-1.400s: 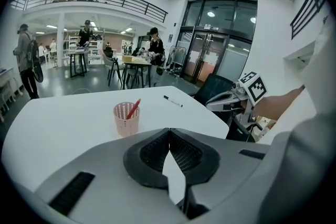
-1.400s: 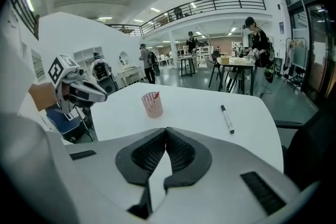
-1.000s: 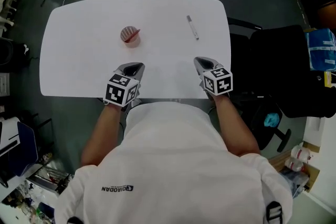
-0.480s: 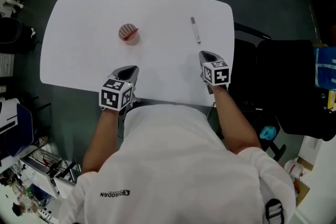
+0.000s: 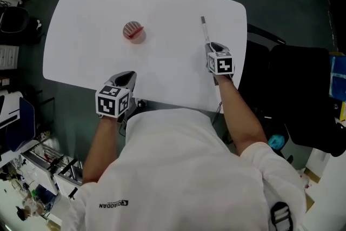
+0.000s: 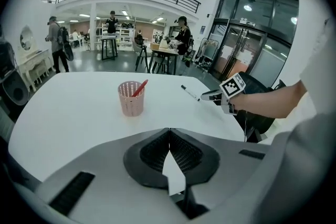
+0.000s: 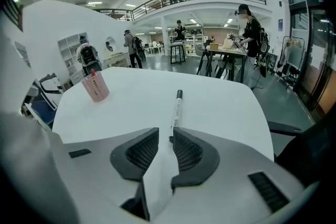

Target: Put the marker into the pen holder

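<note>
the marker (image 5: pixel 204 27) lies flat on the table (image 5: pixel 86 13), well apart from the holder (image 5: pixel 133 32), off to the holder's right in the head view, its dark cap pointing away from the person

the right gripper (image 5: pixel 212 46) is at the marker's near end; its jaws have just been opening and stand released, with the tip of the marker (image 7: pixel 176 109) at the mouth of the gap beside one pad, not pressed

the left gripper (image 5: pixel 125 77) is clenched on nothing, on the person's side of the holder at the table's near edge

the step in hand looks like the pickup. to do it well, the right gripper should probably slide further along the barrel so both pads straddle it squarely, not only its end, then close near the middle so the marker does not swing when tipped upright over the holder

the marker sits on the side of the table far from the holder, close to that edge, so a nudge could roll it off. between marker and holder the table is bare, giving free room to carry across. a red pen (image 6: pixel 139 88) already leans in the holder (image 6: pixel 130 98), so the open side of its rim seems the better target
</note>
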### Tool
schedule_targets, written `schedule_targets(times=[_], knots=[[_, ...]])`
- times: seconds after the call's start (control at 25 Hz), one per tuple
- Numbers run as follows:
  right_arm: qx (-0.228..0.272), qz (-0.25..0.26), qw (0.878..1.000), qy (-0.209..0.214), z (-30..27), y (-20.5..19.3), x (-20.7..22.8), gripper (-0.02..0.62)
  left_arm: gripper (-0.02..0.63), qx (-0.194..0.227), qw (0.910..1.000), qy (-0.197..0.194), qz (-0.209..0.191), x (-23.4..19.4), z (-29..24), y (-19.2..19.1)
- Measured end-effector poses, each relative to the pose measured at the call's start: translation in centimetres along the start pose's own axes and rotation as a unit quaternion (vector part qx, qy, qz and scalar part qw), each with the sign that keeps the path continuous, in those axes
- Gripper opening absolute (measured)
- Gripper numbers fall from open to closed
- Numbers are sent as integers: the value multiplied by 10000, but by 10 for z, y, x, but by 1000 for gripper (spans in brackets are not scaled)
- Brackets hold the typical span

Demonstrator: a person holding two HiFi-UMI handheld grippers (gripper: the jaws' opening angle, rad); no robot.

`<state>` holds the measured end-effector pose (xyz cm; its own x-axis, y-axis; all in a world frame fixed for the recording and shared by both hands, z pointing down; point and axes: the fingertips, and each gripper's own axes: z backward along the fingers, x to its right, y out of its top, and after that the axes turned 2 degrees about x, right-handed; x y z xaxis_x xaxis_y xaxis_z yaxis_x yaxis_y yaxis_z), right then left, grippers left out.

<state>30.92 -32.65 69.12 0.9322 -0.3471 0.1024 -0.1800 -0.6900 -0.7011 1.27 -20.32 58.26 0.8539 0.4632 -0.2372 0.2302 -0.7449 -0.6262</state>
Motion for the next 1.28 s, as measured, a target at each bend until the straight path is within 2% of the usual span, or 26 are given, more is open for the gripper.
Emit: schedule_targets(times=[0.68,1.08,1.28], knots=[[-290,-9,9991,-297,-33,-12,21,117,28,-83,9994,248,219,-20,21,-20],[-228,-132,9986,-452,-33,-11,16,89,28,-16,9999,128,59,-34,35,-14],[-331,-415,9972,-528,-33,-10,17,86,28,48,10000,34,-48,-40,43,-11]])
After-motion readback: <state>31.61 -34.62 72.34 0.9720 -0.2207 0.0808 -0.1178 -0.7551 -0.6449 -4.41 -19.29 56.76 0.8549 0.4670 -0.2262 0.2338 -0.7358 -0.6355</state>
